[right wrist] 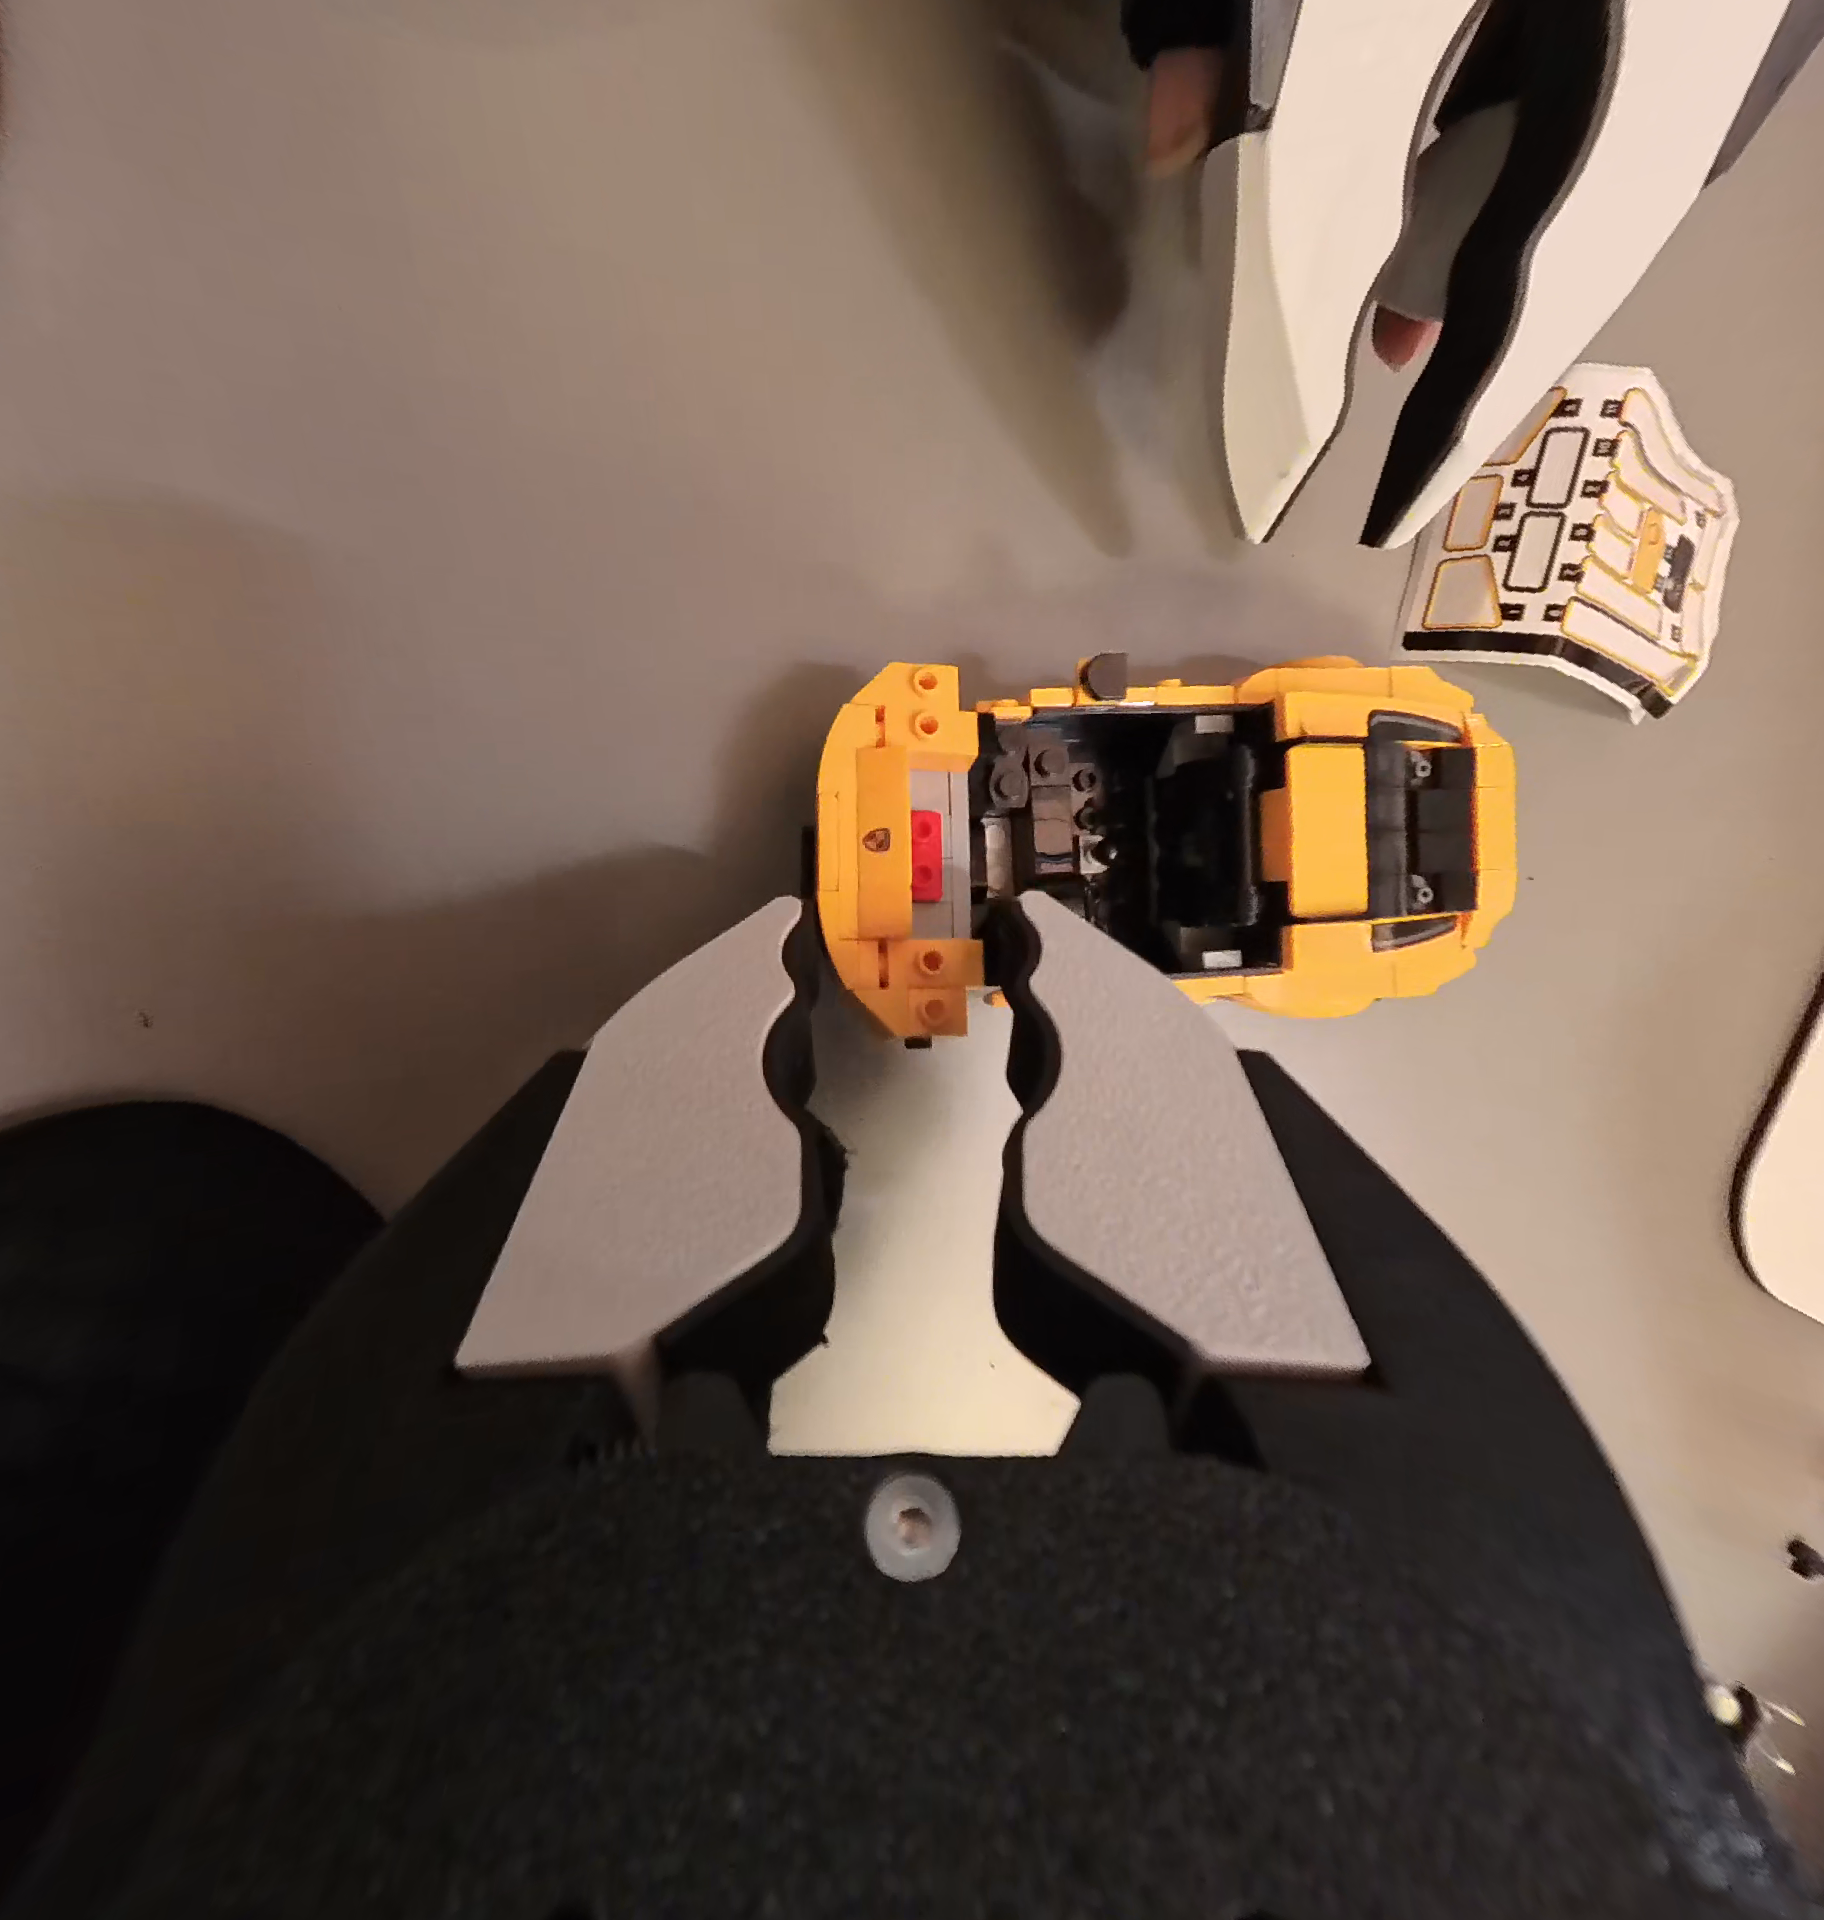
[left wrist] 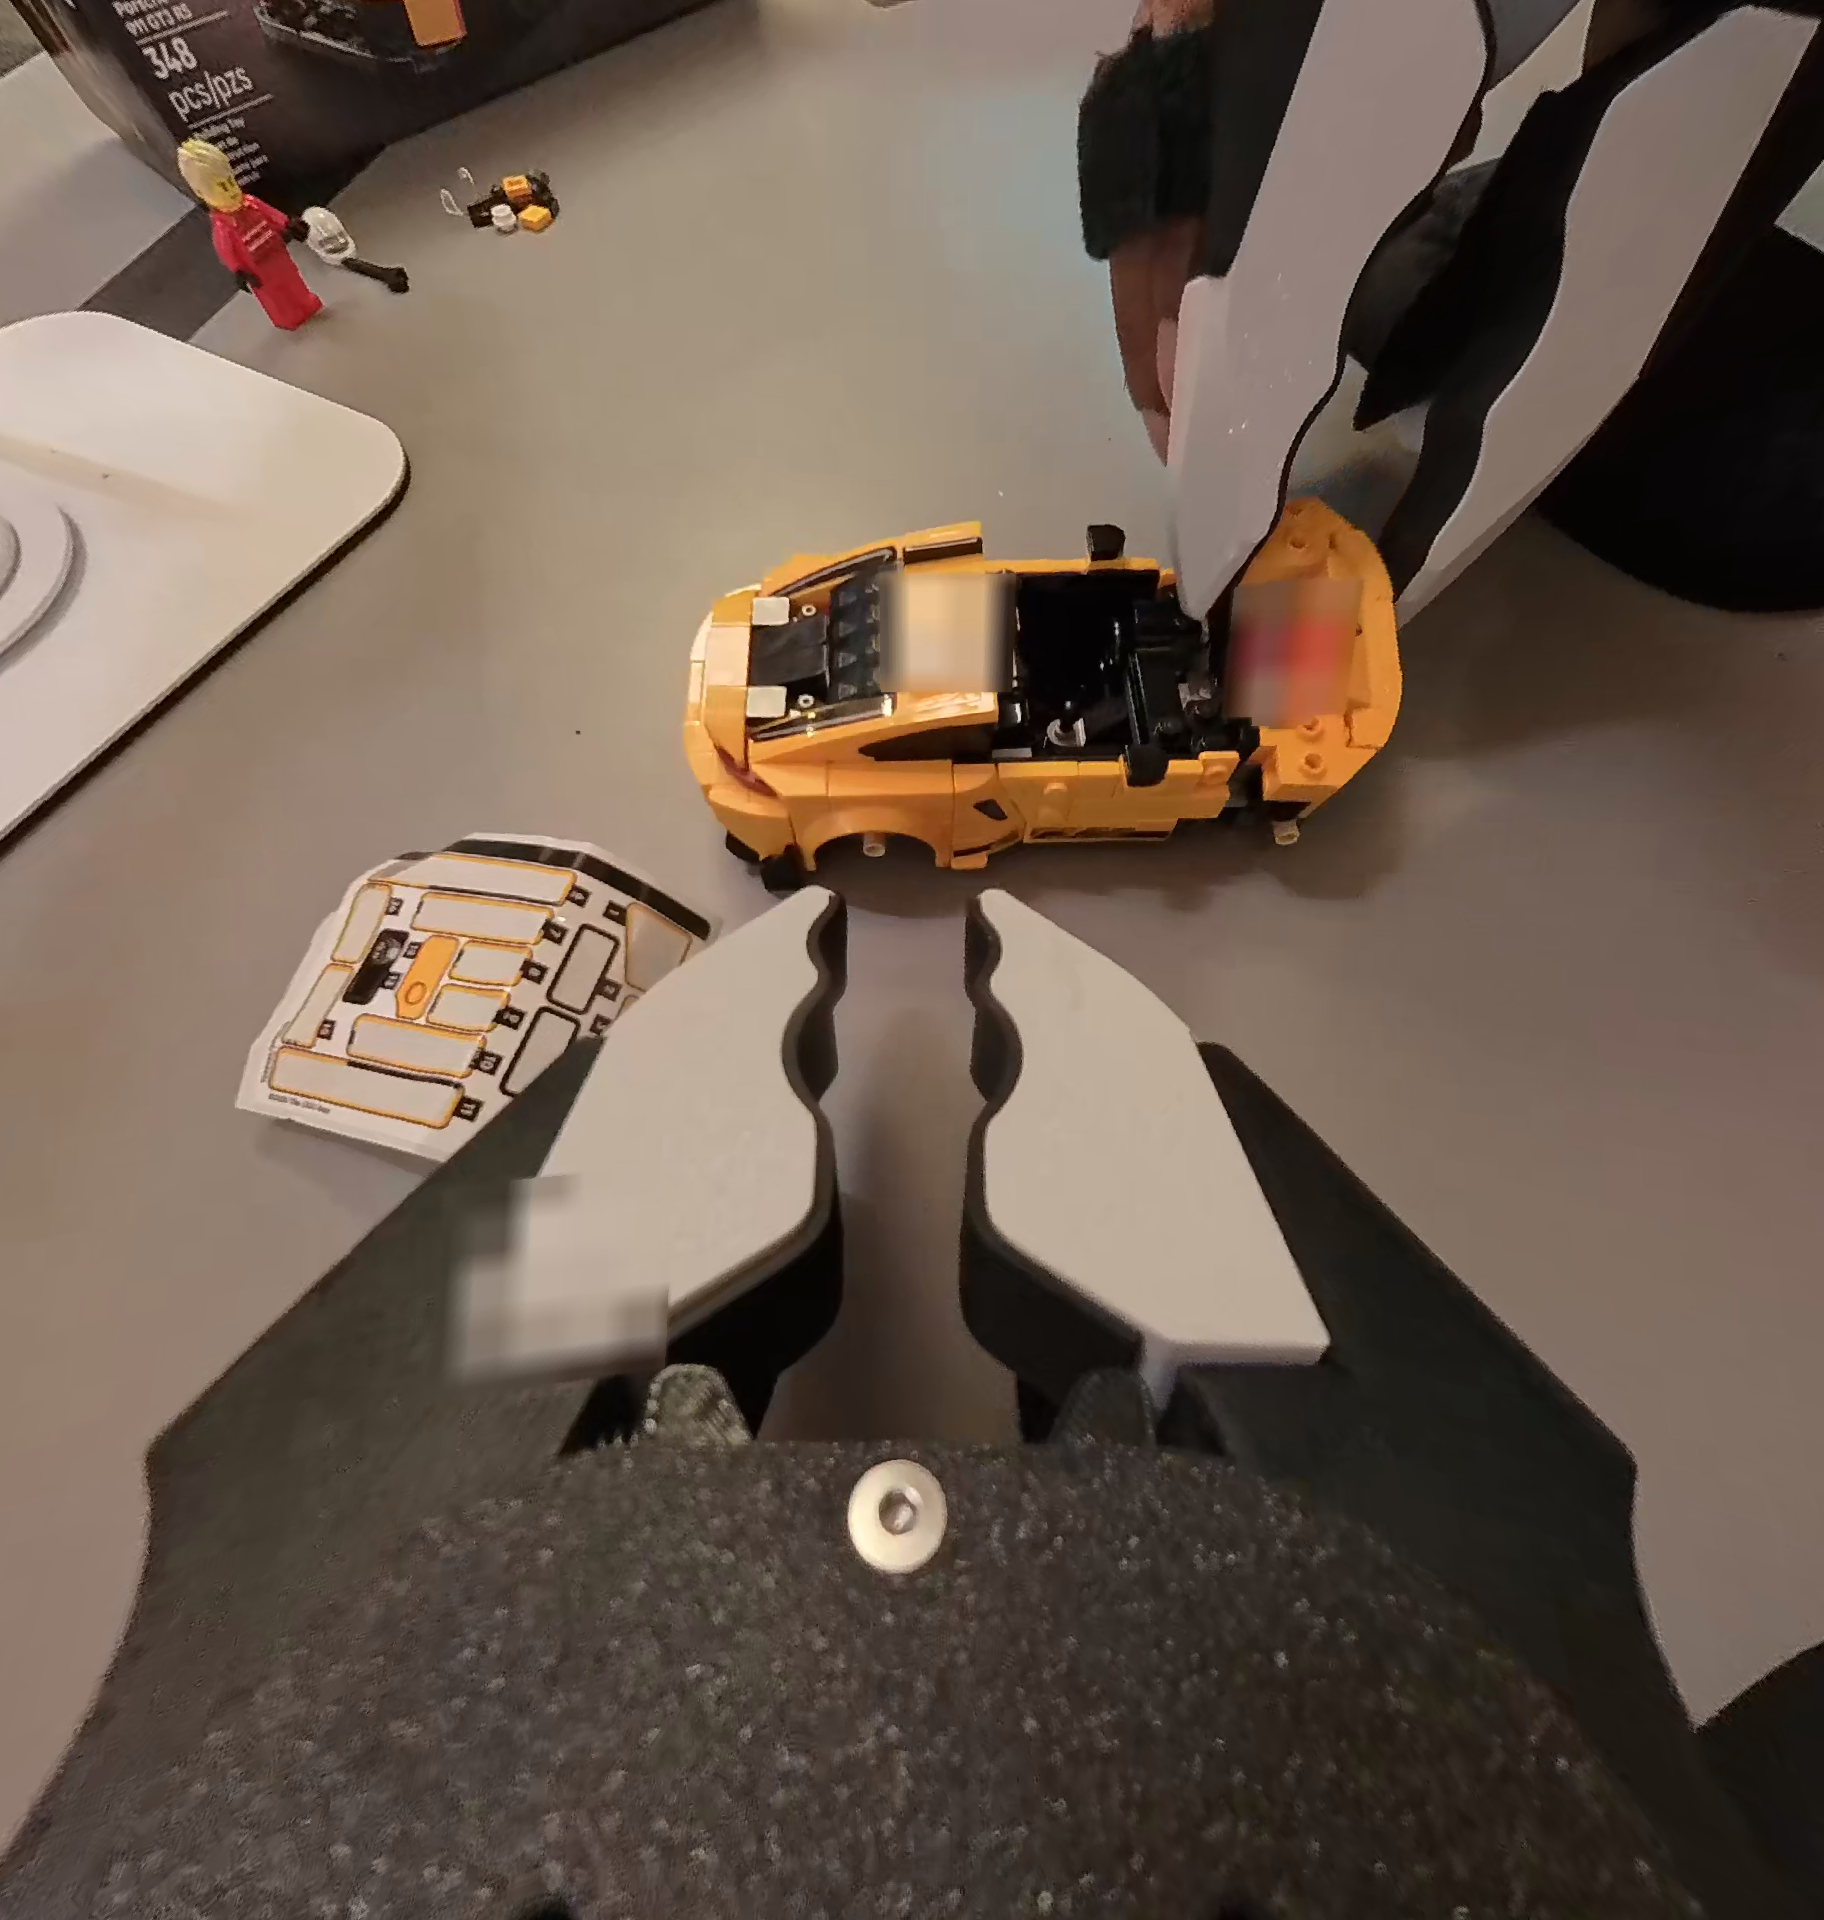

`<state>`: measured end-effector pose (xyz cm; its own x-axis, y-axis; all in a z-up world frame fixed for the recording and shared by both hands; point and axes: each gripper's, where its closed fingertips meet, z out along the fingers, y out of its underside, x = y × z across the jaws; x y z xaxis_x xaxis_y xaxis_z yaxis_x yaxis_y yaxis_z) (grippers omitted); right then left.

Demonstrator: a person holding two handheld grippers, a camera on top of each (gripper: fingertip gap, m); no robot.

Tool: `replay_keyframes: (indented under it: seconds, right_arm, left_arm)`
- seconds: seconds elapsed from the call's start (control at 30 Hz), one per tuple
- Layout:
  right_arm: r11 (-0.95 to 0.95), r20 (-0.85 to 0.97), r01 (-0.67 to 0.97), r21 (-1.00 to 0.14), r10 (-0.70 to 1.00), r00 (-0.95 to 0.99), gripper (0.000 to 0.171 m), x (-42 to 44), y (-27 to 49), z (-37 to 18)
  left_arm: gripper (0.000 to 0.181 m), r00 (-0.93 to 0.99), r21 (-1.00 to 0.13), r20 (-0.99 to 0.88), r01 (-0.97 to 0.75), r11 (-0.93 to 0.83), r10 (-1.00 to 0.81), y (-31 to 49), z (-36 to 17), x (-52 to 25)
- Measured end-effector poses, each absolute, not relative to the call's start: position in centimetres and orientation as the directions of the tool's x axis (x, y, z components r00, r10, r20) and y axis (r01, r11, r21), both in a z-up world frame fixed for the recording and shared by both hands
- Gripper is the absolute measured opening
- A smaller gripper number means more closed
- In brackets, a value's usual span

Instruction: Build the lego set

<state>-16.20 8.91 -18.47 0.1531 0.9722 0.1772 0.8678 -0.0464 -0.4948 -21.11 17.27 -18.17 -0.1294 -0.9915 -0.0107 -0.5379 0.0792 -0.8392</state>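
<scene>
Speckled black foam backs my left gripper (left wrist: 903,914), its smooth grey wavy-edged fingers apart just short of the studded yellow car (left wrist: 1043,707) on the matte grey table (left wrist: 575,582). I see my right gripper (right wrist: 908,914) spread, straddling the car's front corner.

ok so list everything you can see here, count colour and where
lego car: 1, yellow with black open cockpit, no wheels on, table centre
sticker sheet: 1, white with yellow outlines, beside the car's rear
minifigure: 1, red suit, standing by the box
set box: 1, black, far edge
loose pieces: small pile, black, yellow, white, near the box
tray: 1, white, table's edge
table: 1, grey
left gripper: grey fingers, open, short of the car
right gripper: grey fingers, open, straddling the car's front corner
</scene>
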Motion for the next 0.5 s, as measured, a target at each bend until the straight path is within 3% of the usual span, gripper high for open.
replay_keyframes:
  seconds: [0.5]
  right_arm:
    - [-0.067,0.228,0.834,-0.547,0.947,0.225,0.035,-15.97,9.42,-18.19]
  left_arm:
    - [0.034,-0.123,-0.861,0.001,-0.504,0.061,-0.992,17.59,-17.55,-20.72]
